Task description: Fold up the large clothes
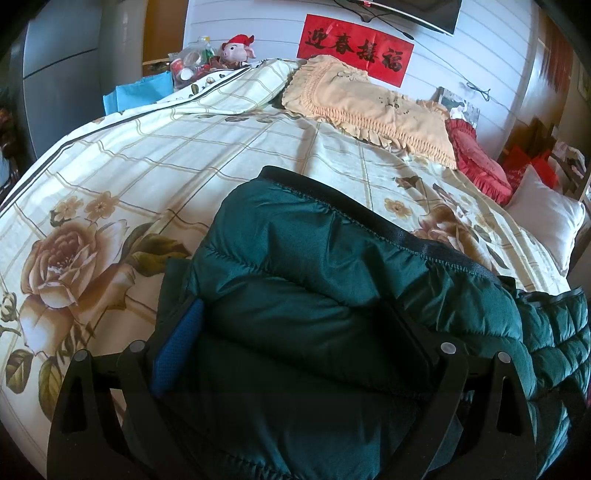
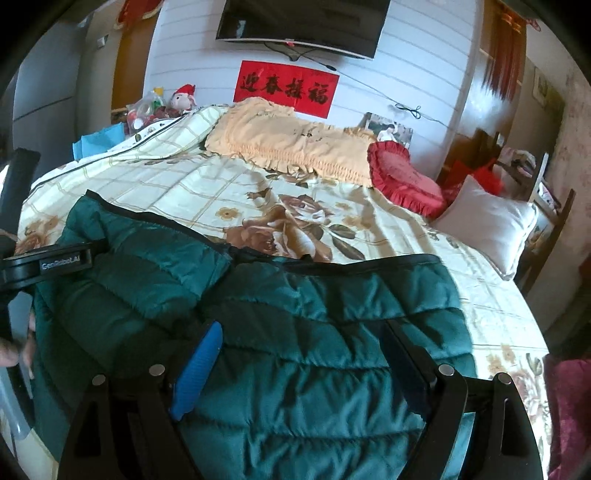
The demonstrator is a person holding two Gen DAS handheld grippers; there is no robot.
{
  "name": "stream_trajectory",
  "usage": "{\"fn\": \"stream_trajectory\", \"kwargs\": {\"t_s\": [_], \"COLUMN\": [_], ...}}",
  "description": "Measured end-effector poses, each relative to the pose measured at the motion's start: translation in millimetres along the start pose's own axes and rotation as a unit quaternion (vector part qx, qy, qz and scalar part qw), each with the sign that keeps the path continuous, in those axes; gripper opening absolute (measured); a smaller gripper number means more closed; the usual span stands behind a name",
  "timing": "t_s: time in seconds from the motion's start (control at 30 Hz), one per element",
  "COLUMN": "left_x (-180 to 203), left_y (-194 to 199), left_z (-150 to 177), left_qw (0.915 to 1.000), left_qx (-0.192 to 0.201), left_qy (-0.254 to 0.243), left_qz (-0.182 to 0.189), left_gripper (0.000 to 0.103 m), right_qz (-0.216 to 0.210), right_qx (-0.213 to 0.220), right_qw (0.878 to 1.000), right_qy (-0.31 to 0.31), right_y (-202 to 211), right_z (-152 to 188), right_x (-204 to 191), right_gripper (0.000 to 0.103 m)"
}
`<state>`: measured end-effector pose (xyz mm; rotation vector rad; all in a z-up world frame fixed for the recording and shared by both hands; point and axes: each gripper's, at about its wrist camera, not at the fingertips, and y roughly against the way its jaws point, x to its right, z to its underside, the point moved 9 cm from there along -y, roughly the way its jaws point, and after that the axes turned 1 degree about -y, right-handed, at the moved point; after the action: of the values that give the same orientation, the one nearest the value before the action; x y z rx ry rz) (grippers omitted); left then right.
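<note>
Lying across the bedspread, the green jacket sits between both spread hand-held grippers, seemingly unpinched.

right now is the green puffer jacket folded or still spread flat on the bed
Partly folded. In the right wrist view one section of the green puffer jacket lies doubled over on its left side, while the rest lies flat on the floral bedspread.

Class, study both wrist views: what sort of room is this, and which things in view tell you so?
Most likely a home bedroom: a bed under a cream floral-print quilt, a peach frilled pillow and red heart-shaped cushion at its head, and a dark wall-mounted television above.
</note>
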<state>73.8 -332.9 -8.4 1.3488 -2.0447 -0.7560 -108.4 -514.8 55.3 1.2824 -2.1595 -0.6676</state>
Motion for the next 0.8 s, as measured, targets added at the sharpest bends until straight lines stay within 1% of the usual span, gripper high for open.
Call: {"fn": "stream_trajectory", "kwargs": {"t_s": [0.17,0.37,0.4,0.47,0.53,0.6,0.63,0.67,0.73,0.77,0.8], "left_x": [-1,0,1,2,2,3,4,4,6,5,3], "left_y": [0,1,4,13,25,31,32,31,25,19,7], "left_z": [0,0,-1,-6,-14,-21,-24,-26,-29,-29,-26], "left_qw": [1.0000,1.0000,0.9999,0.9997,0.9996,0.9990,0.9990,0.9992,0.9996,0.9999,0.9997], "left_qx": [0.000,-0.004,-0.009,-0.006,0.008,0.013,0.011,0.008,0.006,-0.001,-0.021], "left_qy": [0.000,-0.006,-0.014,-0.020,-0.006,0.008,0.008,0.007,0.000,-0.004,-0.009], "left_qz": [0.000,0.002,0.004,0.010,0.026,0.042,0.042,0.039,0.029,0.015,-0.004], "left_gripper": [0.095,0.095,0.095,0.095,0.095,0.095,0.095,0.095,0.095,0.095,0.095], "right_qz": [0.010,0.018,0.017,0.013,0.002,-0.013,-0.021,-0.032,-0.057,-0.071,-0.076], "right_qx": [0.002,0.002,0.002,0.004,0.005,0.004,0.002,-0.003,-0.017,-0.026,-0.034], "right_qw": [1.000,1.000,1.000,1.000,1.000,1.000,0.999,0.998,0.994,0.990,0.988], "right_qy": [-0.002,0.001,0.000,-0.003,-0.008,-0.020,-0.032,-0.049,-0.093,-0.119,-0.134], "right_y": [7,9,9,8,6,3,-1,-6,-17,-26,-33], "right_z": [-3,-6,-7,-9,-13,-16,-18,-20,-19,-17,-16], "right_x": [11,16,16,18,21,25,29,35,46,52,57], "right_gripper": [0.085,0.085,0.085,0.085,0.085,0.080,0.071,0.067,0.066,0.063,0.062]}}
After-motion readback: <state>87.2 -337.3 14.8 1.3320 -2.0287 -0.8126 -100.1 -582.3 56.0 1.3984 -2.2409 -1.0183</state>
